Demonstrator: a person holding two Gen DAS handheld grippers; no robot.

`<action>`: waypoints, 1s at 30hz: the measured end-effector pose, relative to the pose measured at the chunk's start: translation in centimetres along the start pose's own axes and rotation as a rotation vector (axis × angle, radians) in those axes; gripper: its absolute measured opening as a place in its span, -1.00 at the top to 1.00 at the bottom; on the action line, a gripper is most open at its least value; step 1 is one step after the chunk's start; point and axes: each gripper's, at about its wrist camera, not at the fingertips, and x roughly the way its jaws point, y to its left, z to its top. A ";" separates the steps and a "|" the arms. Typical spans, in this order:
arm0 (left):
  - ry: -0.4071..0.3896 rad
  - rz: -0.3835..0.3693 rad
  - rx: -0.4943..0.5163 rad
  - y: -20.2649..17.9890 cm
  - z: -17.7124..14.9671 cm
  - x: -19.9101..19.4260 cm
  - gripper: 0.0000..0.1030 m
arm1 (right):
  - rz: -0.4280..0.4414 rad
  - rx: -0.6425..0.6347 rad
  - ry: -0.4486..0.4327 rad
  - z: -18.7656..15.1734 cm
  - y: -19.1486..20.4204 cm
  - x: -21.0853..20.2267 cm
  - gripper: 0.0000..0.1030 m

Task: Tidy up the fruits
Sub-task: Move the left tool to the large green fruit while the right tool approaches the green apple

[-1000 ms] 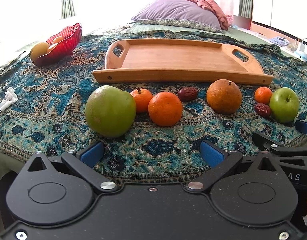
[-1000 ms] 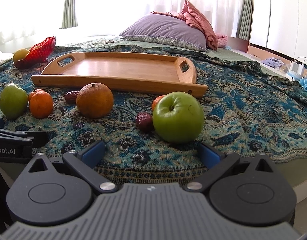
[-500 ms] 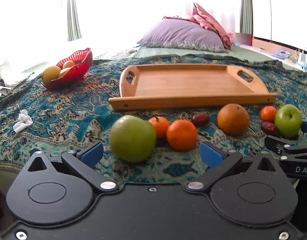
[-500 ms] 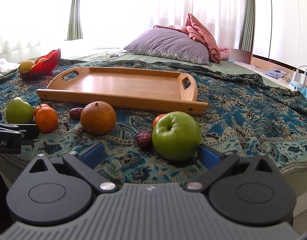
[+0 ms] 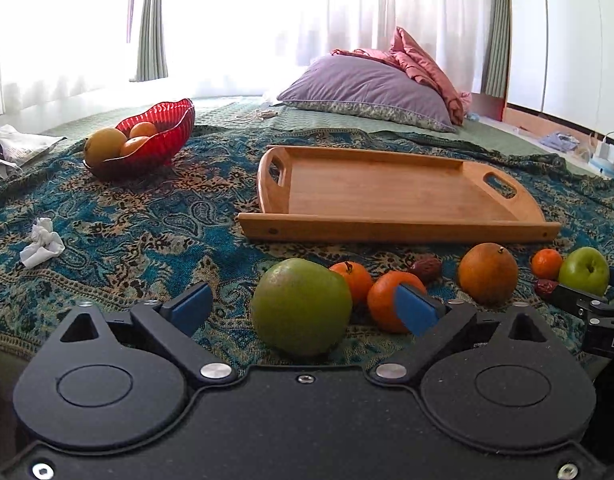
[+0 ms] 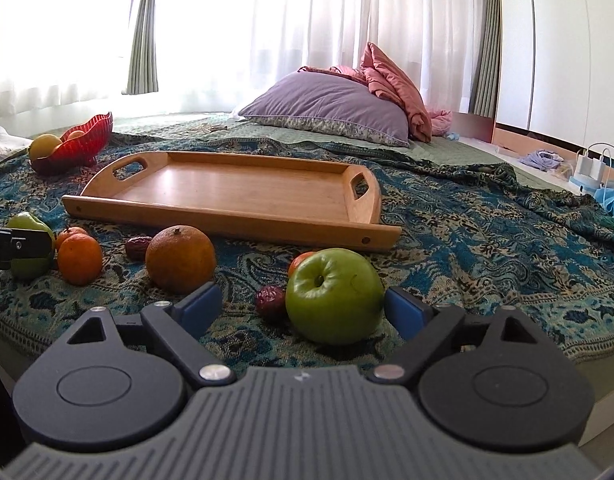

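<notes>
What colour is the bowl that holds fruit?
Red bowl, seen best in the left wrist view.

I see a teal paisley bedspread (image 6: 467,240), a honey-brown wooden tray (image 6: 227,220), a red ribbed bowl (image 5: 163,136) far left, green apples (image 6: 334,295), orange citrus (image 6: 181,258), a lilac pillow (image 6: 327,108).

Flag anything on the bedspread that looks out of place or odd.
A crumpled white tissue lies alone on the bedspread, far left of the fruit row: litter, not fruit. The wooden tray holds nothing. Nothing looks spilled or damaged.
</notes>
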 end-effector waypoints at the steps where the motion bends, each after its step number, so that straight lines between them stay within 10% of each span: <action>1: 0.002 -0.008 -0.004 0.1 0.0 0.1 -0.68 | -0.001 0.001 -0.001 0.0 0.0 0.0 -0.76; 13: 0.030 -0.026 -0.023 0.5 -0.6 1.1 -0.06 | -0.053 0.010 -0.006 -0.2 -0.5 0.5 -0.45; 30: 0.047 -0.050 -0.082 1.0 -1.1 2.7 -0.08 | -0.042 0.083 -0.008 -0.4 -1.3 1.8 -0.39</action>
